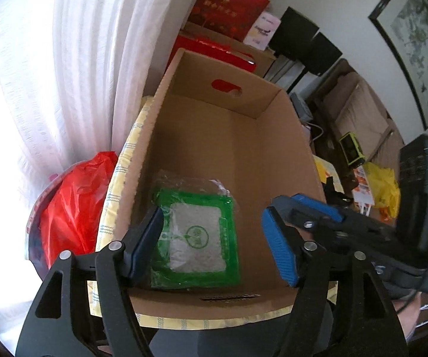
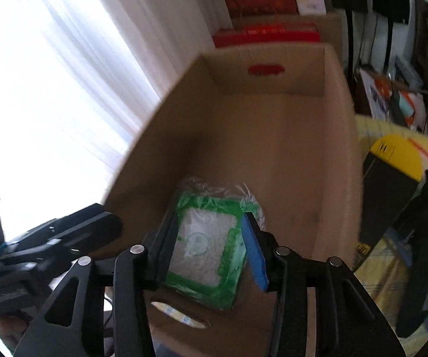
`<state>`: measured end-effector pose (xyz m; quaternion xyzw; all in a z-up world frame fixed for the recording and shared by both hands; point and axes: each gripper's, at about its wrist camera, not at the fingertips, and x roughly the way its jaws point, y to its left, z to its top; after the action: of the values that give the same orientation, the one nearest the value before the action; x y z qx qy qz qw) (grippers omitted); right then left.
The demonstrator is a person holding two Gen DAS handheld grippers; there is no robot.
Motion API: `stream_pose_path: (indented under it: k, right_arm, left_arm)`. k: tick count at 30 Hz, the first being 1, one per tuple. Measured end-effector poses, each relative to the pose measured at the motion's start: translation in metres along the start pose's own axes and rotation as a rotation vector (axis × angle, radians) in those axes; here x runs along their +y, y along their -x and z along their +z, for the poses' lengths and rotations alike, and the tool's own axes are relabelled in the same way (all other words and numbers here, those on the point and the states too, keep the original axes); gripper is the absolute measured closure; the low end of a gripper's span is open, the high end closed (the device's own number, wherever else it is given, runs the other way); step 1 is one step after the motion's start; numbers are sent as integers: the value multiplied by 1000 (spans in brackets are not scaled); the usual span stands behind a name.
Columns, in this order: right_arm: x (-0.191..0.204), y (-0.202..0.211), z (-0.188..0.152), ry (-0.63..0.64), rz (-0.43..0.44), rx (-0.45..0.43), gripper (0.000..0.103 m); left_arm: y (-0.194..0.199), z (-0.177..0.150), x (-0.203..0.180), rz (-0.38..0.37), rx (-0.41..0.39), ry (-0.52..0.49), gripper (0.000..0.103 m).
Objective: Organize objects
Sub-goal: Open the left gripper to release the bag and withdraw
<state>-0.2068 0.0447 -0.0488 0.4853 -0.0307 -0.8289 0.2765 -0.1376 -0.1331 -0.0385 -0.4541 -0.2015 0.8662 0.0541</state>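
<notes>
both tongs, left (image 1: 212, 239) and right (image 2: 206, 248), gape empty above one cardboard box (image 1: 276, 154) holding one green packet (image 1: 197, 239).

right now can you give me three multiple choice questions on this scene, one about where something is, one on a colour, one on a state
1. Where does the green packet lie?
A. on the floor of the cardboard box
B. on the curtain
C. on the sofa

2. What colour is the plastic bag left of the box?
A. blue
B. red
C. white

3. How does the left gripper stand?
A. shut on the packet
B. shut on the box wall
C. open

Answers:
1. A, the packet rests flat on the box floor near the close wall.
2. B, the bag beside the box is bright red.
3. C, its fingers stand wide apart and grip nothing.
</notes>
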Motion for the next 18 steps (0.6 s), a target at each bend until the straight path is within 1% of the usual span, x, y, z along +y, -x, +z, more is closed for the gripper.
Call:
stream_pose_path:
  k: [3, 5, 8, 13, 15, 16, 17, 18]
  right_arm:
    - [1, 20, 2, 21, -19, -42, 47]
    - [-2, 32, 2, 25, -32, -65, 44]
    - [-6, 43, -2, 29, -77, -87, 43]
    - [-16, 56, -15, 36, -156, -105, 37]
    - [-21, 61, -20, 31, -173, -113, 34]
    - [-23, 63, -23, 28, -177, -114, 33]
    - [-26, 66, -25, 25, -182, -117, 30]
    - [-28, 69, -27, 23, -188, -122, 26]
  left_arm:
    - [5, -1, -9, 16, -21, -24, 30]
    - [9, -2, -15, 28, -37, -40, 29]
    - [13, -4, -23, 51, -63, -68, 24]
    - [11, -9, -37, 74, -67, -112, 23]
    - [10, -10, -42, 79, -68, -124, 22]
    - [9, -12, -46, 78, -68, -131, 20]
    - [9, -12, -48, 77, -69, -135, 15]
    - [9, -13, -50, 75, -72, -139, 13]
